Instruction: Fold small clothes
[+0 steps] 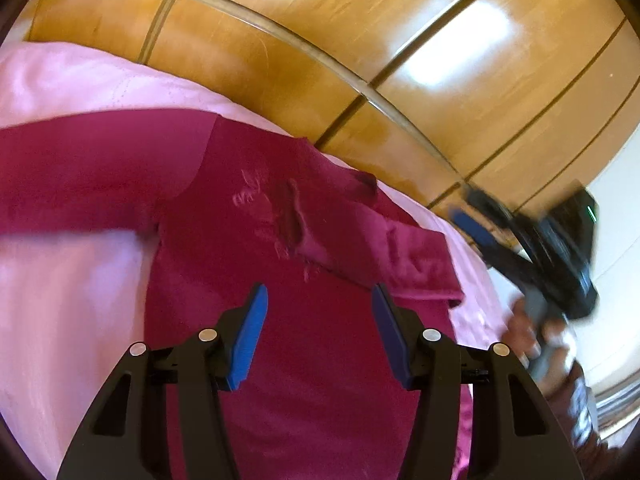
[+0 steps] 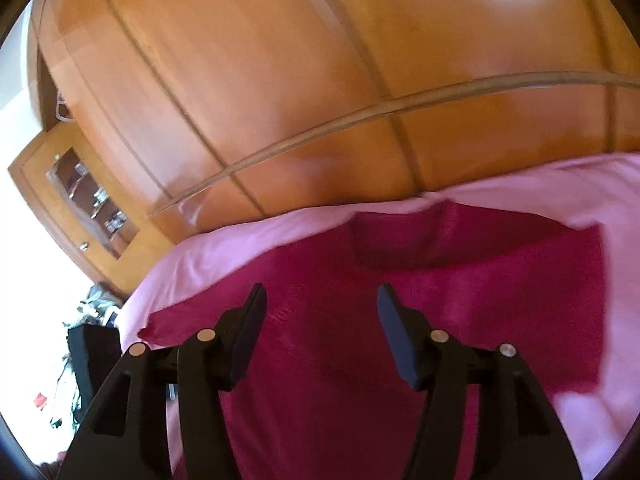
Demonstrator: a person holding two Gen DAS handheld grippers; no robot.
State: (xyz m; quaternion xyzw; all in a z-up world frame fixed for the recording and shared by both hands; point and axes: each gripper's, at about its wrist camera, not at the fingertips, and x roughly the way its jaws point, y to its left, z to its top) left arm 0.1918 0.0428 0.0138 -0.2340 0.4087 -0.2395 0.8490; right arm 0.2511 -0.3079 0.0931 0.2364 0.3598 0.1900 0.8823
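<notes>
A dark red long-sleeved top [image 1: 248, 216] lies spread on a pink bedsheet [image 1: 68, 80]. One sleeve stretches left and the other is folded over the body at the right. My left gripper [image 1: 318, 300] is open and empty above the top's body. My right gripper [image 2: 320, 300] is open and empty above the same top [image 2: 440, 288], and it also shows blurred at the right of the left wrist view [image 1: 480, 220], beyond the bed's edge.
A glossy wooden wardrobe [image 1: 360, 40] stands right behind the bed. A small cabinet with a glass door [image 2: 88, 200] is at the left of the right wrist view, with dark clutter [image 2: 88, 340] on the floor below it.
</notes>
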